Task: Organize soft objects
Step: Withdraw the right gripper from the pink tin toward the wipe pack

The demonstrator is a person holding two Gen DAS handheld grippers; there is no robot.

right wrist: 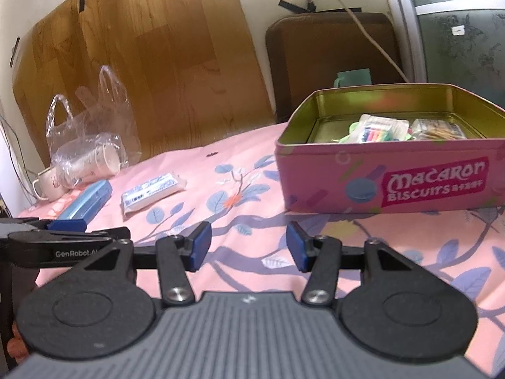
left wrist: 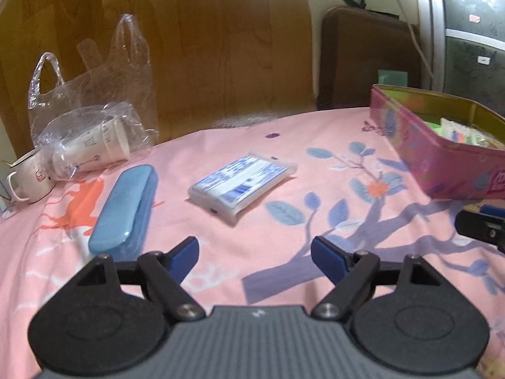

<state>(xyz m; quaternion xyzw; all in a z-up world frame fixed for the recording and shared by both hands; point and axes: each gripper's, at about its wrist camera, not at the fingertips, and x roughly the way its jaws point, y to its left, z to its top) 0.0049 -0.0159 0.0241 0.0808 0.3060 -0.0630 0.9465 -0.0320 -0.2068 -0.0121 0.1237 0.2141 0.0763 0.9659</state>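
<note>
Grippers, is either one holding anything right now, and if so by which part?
Nothing is held. The left gripper and right gripper both stand open over the pink cloth, with nothing between the fingers.

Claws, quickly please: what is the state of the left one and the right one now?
Left claw: open, holding nothing.
Right claw: open, holding nothing.

Left tool (left wrist: 255, 257) gapes empty above pink cloth (left wrist: 284, 252), tissue pack (left wrist: 241, 184) ahead
</note>
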